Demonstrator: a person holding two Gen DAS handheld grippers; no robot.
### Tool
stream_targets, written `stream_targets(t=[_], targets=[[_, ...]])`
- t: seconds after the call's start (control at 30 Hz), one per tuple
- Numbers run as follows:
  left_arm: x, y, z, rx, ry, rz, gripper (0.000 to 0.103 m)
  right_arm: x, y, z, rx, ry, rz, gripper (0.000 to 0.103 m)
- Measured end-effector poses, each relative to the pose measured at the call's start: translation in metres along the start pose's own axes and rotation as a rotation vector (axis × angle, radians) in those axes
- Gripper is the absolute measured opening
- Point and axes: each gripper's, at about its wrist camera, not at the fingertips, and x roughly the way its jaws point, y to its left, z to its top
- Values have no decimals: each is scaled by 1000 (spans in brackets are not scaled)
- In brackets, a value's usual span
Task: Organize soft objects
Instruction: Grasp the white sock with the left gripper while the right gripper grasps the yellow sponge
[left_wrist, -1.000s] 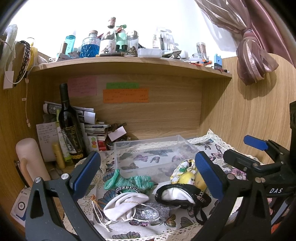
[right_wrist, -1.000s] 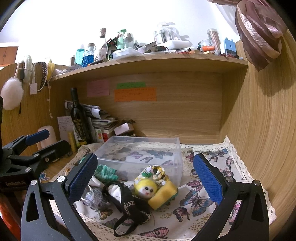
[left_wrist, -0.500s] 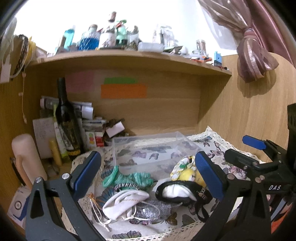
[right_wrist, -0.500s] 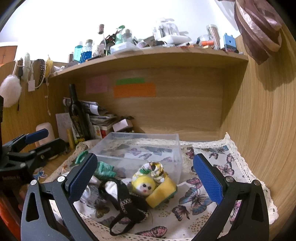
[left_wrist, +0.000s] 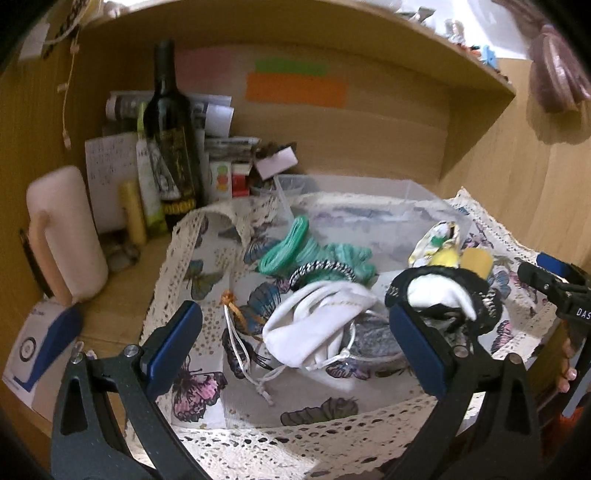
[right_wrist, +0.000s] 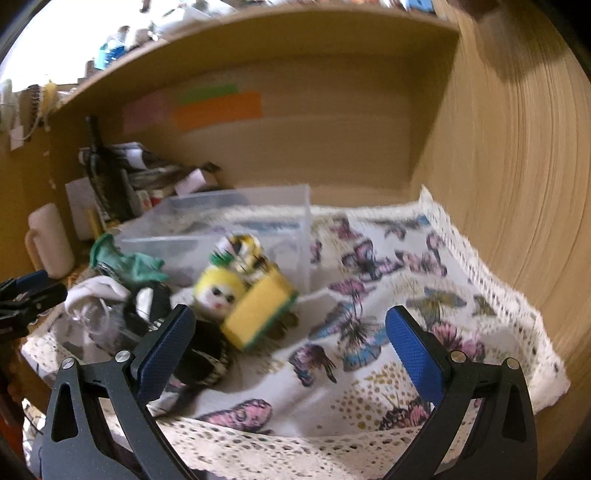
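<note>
We hold our left gripper (left_wrist: 293, 349) with its jaws spread wide and empty, and the white drawstring fabric pouch (left_wrist: 317, 328) lies between them on the butterfly-print lace-edged cloth (left_wrist: 207, 321). Our right gripper (right_wrist: 288, 352) is equally wide and empty; the yellow-haired soft doll (right_wrist: 219, 290) and yellow sponge block (right_wrist: 258, 312) lie just beyond its left jaw, before the clear plastic bin (right_wrist: 236, 221).

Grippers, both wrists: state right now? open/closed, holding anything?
Left gripper: open, holding nothing, above the white drawstring pouch.
Right gripper: open, holding nothing, over the butterfly cloth.
</note>
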Motion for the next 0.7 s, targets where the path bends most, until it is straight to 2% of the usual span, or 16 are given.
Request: stream_targets(t=[0.23, 0.37, 0.47, 0.53, 0.57, 0.6, 0.7], targets=[[34, -4, 4, -23, 61, -35, 102, 20, 0, 3, 14, 46, 45, 95], [54, -3, -1, -44, 143, -68, 75, 33, 3, 8, 24, 63, 97, 88], [61, 2, -5, -80, 180, -123, 59, 49, 3, 8, 44, 102, 129, 73], [58, 2, -6, -82, 179, -140, 48, 58, 1, 7, 68, 135, 160, 50], [57, 2, -6, -78, 176, -137, 43, 60, 1, 6, 82, 143, 173, 44], [55, 1, -6, -71, 173, -133, 36, 62, -1, 5, 98, 151, 189, 38], [45, -3, -7, -40, 158, -117, 29, 57, 0, 3, 85, 127, 189, 35]])
